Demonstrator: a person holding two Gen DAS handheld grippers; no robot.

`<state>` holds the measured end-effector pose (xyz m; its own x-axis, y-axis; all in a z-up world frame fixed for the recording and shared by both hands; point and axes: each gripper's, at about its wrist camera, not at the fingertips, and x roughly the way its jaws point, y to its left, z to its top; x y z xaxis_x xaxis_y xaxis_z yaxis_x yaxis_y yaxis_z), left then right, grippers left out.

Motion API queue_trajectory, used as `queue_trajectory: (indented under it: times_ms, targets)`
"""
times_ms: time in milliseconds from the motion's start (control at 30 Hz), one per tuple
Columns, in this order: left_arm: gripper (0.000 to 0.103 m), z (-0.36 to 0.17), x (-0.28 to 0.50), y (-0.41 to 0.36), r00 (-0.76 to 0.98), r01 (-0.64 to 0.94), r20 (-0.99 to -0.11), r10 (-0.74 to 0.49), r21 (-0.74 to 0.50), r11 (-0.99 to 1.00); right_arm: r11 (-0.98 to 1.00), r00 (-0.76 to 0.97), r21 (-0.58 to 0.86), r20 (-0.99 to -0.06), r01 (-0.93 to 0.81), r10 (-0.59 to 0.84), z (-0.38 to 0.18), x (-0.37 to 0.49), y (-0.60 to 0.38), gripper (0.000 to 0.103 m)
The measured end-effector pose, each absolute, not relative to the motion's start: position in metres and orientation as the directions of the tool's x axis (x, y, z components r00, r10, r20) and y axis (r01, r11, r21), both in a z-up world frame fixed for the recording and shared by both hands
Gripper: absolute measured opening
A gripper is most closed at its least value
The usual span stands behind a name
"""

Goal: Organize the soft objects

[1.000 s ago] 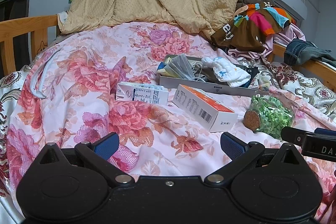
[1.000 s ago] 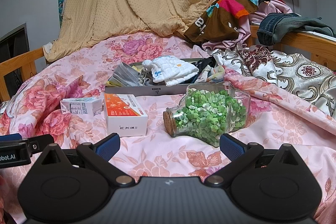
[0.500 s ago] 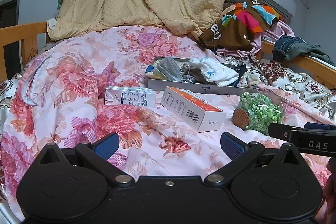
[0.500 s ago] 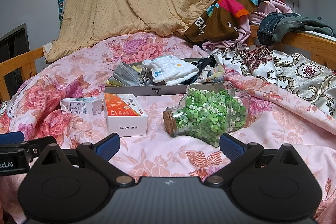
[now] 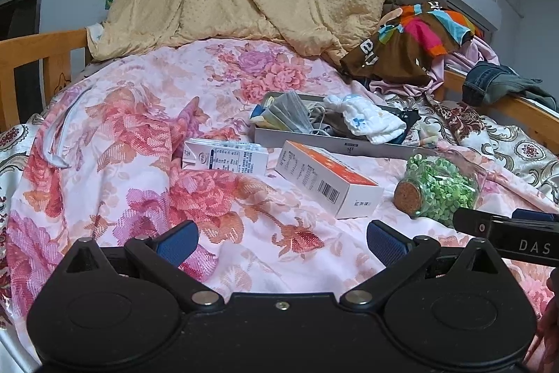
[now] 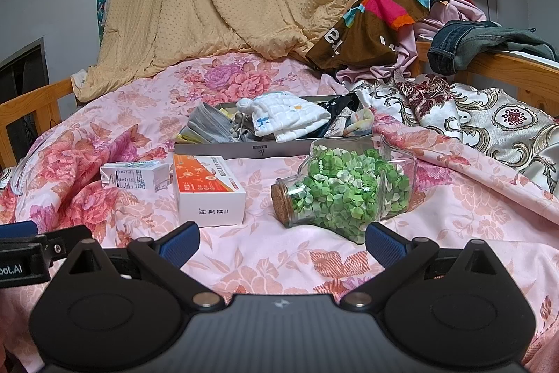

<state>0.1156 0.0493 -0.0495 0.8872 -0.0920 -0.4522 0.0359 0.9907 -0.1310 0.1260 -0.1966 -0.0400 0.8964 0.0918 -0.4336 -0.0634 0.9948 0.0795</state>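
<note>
Soft white quilted cloth (image 6: 290,121) and grey fabric pieces (image 6: 209,124) already fill the shallow grey tray (image 6: 244,151) on the floral bedspread (image 5: 139,145), so I judge sorting under way, with my left gripper (image 5: 281,238) and right gripper (image 6: 281,238) both spread apart, empty.

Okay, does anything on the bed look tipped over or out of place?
Yes. The glass jar of green pieces lies on its side on the floral sheet, cork still in. The white cloth drapes over the front edge of the grey tray.
</note>
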Motion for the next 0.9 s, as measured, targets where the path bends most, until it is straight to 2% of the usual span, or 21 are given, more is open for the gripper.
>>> queue_trajectory:
  times_ms: [900]
  targets:
    - [0.102,-0.0528,0.1164,0.0486,0.88,0.038,-0.468,-0.085,-0.11,0.993,0.995,0.895,0.078,-0.436,-0.064,0.092,-0.0398,0.1268,-0.1958,0.103]
